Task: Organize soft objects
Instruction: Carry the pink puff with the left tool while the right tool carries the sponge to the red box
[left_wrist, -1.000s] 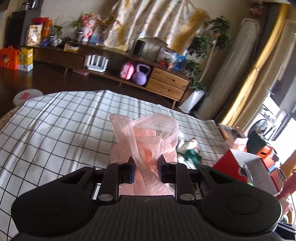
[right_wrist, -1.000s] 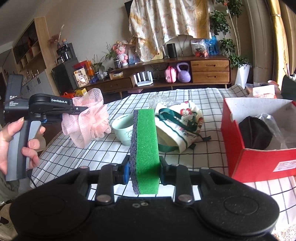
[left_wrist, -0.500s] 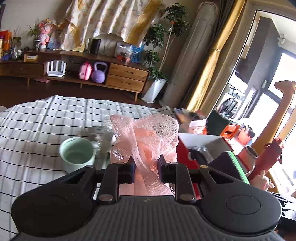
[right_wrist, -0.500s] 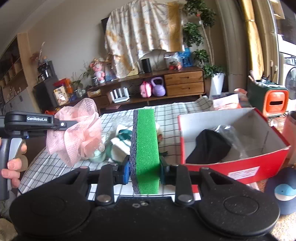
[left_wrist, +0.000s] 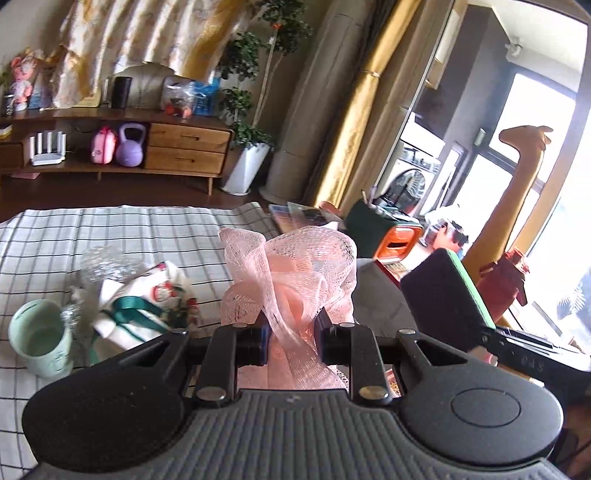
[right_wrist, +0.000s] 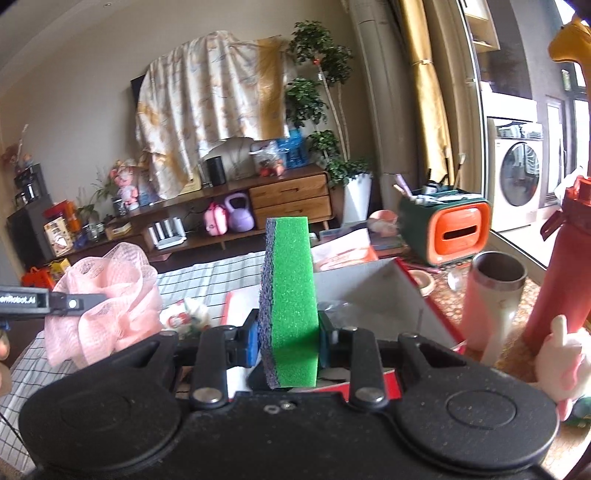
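Observation:
My left gripper (left_wrist: 291, 341) is shut on a pink mesh bath pouf (left_wrist: 291, 273), held in the air above the checked tablecloth (left_wrist: 110, 229). The same pouf (right_wrist: 103, 299) hangs at the left of the right wrist view. My right gripper (right_wrist: 286, 341) is shut on a green and dark grey sponge (right_wrist: 290, 295), standing on edge over the red cardboard box (right_wrist: 373, 295). In the left wrist view the sponge (left_wrist: 443, 295) shows at the right, dark side facing me. A folded white cloth bag with green straps (left_wrist: 144, 299) lies on the table.
A mint green cup (left_wrist: 40, 338) stands at the table's left. To the right of the box are a steel-rimmed tumbler (right_wrist: 495, 295), a red bottle (right_wrist: 565, 277), a pink soft toy (right_wrist: 565, 362) and a green and orange caddy (right_wrist: 450, 229). A wooden sideboard (right_wrist: 258, 206) lines the far wall.
Both grippers have swung to the right and slightly up with their loads. The sponge now stands over the red box, and the pouf has passed the cup and the cloth bag.

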